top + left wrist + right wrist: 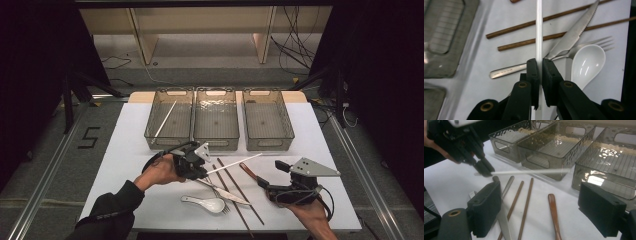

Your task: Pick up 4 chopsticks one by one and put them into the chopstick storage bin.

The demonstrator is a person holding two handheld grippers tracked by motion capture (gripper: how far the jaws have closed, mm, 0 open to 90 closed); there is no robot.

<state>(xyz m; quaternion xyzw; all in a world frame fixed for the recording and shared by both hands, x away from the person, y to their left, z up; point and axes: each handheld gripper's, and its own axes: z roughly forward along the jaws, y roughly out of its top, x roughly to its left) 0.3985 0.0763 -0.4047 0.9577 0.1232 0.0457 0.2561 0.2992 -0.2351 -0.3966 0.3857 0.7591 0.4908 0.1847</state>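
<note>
My left gripper is shut on one end of a white chopstick, which it holds level above the table. Under it lie two brown chopsticks, a steel knife, a fork and a white ceramic spoon. My right gripper rests at the front right, open, with nothing between its pads. A second white chopstick leans in the left bin.
Three clear smoky bins stand in a row at the back of the white table; the middle bin and the right bin hold nothing. A brown wooden handle lies by my right gripper. Dark floor and cables surround the table.
</note>
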